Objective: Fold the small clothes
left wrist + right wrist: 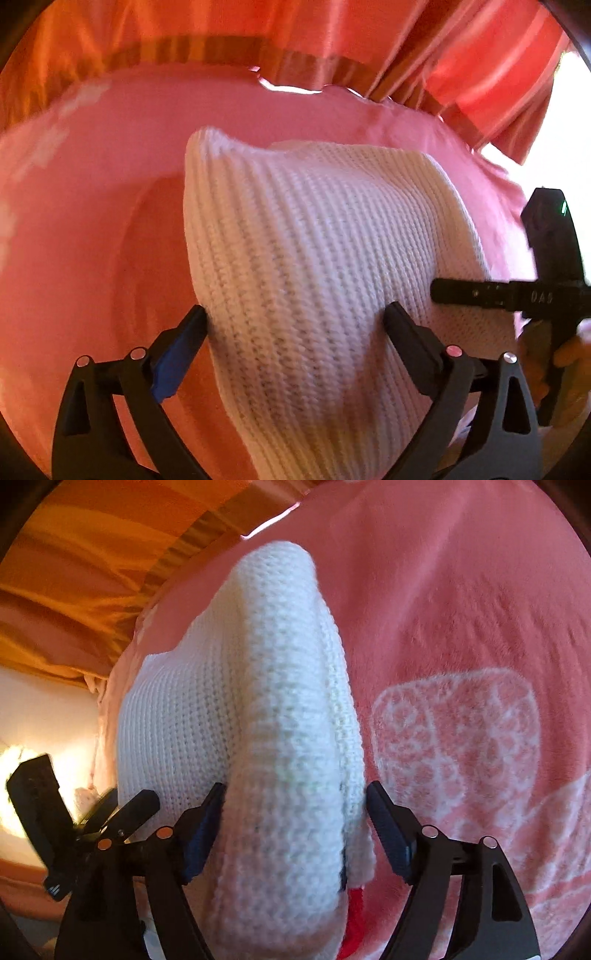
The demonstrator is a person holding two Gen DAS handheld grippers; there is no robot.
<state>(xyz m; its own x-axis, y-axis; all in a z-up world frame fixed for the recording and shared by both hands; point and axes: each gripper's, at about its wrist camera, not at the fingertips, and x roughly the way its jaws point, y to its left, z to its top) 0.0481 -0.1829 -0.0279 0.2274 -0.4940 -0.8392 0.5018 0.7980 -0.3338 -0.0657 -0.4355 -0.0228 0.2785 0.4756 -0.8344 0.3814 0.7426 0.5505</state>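
Note:
A small white knitted garment (314, 240) lies folded over on the pink blanket (92, 221). My left gripper (295, 321) has its jaws wide apart, with the thick knit bulging between them; the fingers (184, 332) touch its sides. In the right wrist view my right gripper (295, 797) straddles a rolled edge of the same garment (280, 701), jaws apart and touching its sides. A bit of red fabric (354, 915) shows under the knit. The right gripper also shows in the left wrist view (517, 295), at the garment's right edge.
The pink blanket with a white pattern (461, 738) covers the surface. Orange-red curtains (295, 33) hang behind it. A bright area (44, 716) lies beyond the blanket's edge at the left of the right wrist view.

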